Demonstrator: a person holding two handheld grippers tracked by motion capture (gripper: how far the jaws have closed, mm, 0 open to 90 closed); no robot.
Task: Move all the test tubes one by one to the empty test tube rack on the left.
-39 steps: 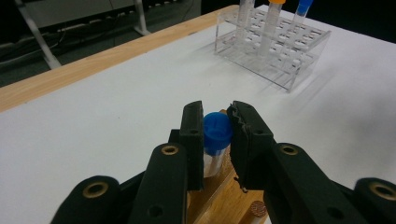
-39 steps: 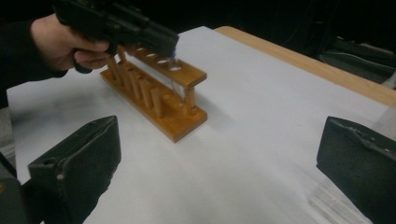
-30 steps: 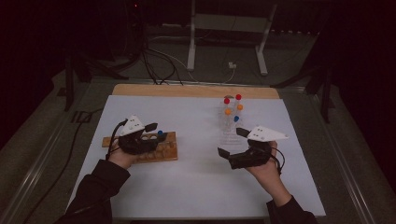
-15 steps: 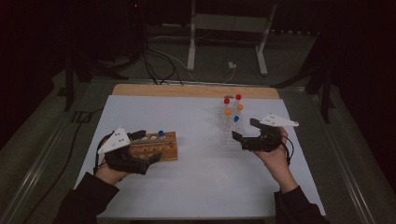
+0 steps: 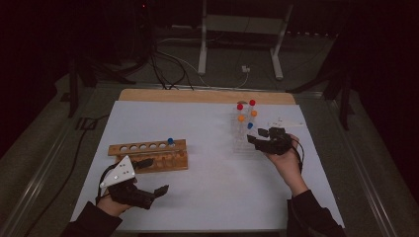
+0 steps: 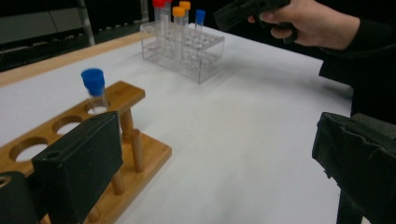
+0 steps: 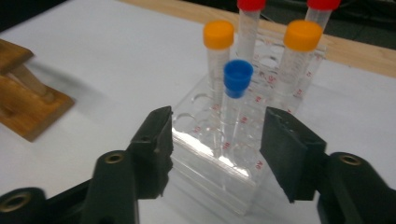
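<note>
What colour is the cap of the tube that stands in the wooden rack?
Blue. The cap on the tube in the wooden rack shows best in the left gripper view.

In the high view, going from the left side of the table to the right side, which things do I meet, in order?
Left claw → wooden rack with one blue-capped tube → clear plastic rack holding red, orange and blue capped tubes → right claw at that rack's near right corner.
</note>
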